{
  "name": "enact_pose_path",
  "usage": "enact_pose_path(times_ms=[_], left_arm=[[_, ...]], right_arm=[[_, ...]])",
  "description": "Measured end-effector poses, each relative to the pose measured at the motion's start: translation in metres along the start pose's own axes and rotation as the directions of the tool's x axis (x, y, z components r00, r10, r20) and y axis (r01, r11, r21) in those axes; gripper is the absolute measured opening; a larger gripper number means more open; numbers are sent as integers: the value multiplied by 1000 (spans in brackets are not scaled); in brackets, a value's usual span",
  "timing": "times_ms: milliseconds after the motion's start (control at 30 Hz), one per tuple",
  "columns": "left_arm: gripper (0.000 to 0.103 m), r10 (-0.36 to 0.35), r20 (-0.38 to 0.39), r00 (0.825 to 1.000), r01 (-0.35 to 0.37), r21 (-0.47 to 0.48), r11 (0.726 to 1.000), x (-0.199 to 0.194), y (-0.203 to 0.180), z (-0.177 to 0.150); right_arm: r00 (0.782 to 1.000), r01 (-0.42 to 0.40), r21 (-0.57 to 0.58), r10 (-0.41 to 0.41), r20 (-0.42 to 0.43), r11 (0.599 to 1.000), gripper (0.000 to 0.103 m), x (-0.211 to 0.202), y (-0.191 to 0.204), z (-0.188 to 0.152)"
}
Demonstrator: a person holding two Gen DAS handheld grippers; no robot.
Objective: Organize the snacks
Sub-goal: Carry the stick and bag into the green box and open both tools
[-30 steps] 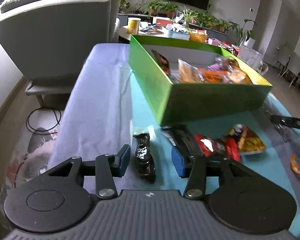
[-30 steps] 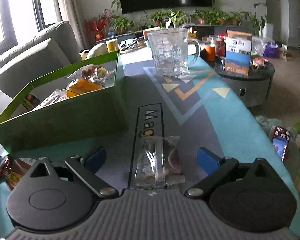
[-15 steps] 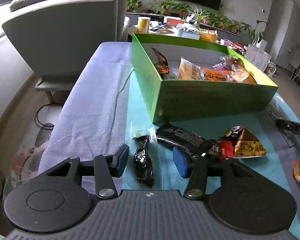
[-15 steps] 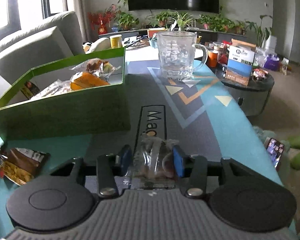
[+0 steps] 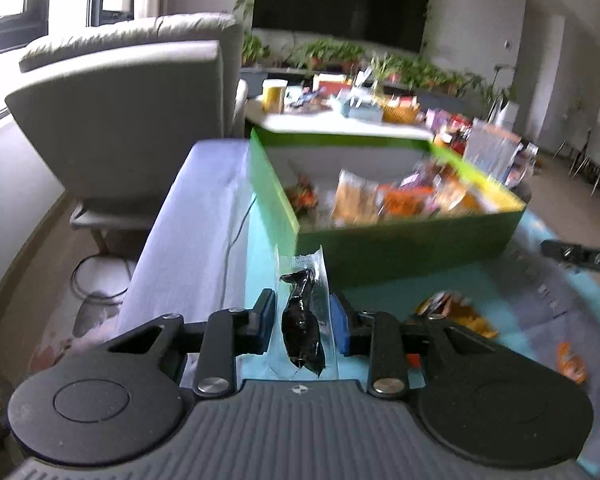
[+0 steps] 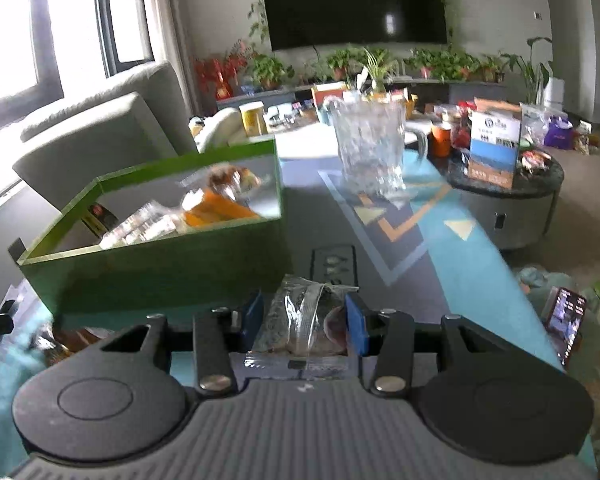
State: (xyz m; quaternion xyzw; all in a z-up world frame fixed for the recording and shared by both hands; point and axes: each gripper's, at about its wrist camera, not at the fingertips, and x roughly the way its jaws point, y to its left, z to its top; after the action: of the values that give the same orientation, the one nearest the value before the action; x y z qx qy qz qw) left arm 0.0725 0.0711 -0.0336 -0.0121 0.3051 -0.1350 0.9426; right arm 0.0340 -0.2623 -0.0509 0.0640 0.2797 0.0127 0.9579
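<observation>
A dark snack in a clear wrapper (image 5: 300, 332) stands between the blue pads of my left gripper (image 5: 302, 314). Its jaws are closing on the wrapper, and the snack hangs clear of the teal table mat. Ahead of it stands the open green box (image 5: 400, 248), holding several packets. My right gripper (image 6: 304, 320) is shut on a clear packet with a brownish pastry (image 6: 300, 320), raised off the mat. From the right wrist the green box (image 6: 160, 272) lies ahead to the left.
Loose snack packets (image 5: 456, 312) and an orange one (image 5: 570, 360) lie on the mat right of my left gripper. A glass mug (image 6: 370, 152) stands further back. A grey sofa (image 5: 120, 120) is at left, a round side table (image 6: 508, 200) and a phone (image 6: 566, 320) at right.
Both grippers have risen. The left jaws narrowed around the dark snack and lifted it off the mat. The right jaws shut on the clear packet and lifted it.
</observation>
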Motion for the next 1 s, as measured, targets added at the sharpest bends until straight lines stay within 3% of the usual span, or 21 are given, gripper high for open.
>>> enact_pose_path(times_ms=[267,600,767,1000], left_arm=[[28,-53,86,995,54,-4,999,-9,-14,28],[28,-50,157,986,53,-14,999,8,-32,60],[29,-50,181,982,53,-11,999,18,-35,74],[29,-45,158,986,48,-14,999,42,-35,85]], right_arm=[[992,-74,-26,76,97,997,44,-11,22,26],[961,-185,-55,193,199,981,44,4,55,67],[954,-197,-52,203,219,979,44,16,58,78],[958,-202,-28,203,203,979,44,35,61,82]])
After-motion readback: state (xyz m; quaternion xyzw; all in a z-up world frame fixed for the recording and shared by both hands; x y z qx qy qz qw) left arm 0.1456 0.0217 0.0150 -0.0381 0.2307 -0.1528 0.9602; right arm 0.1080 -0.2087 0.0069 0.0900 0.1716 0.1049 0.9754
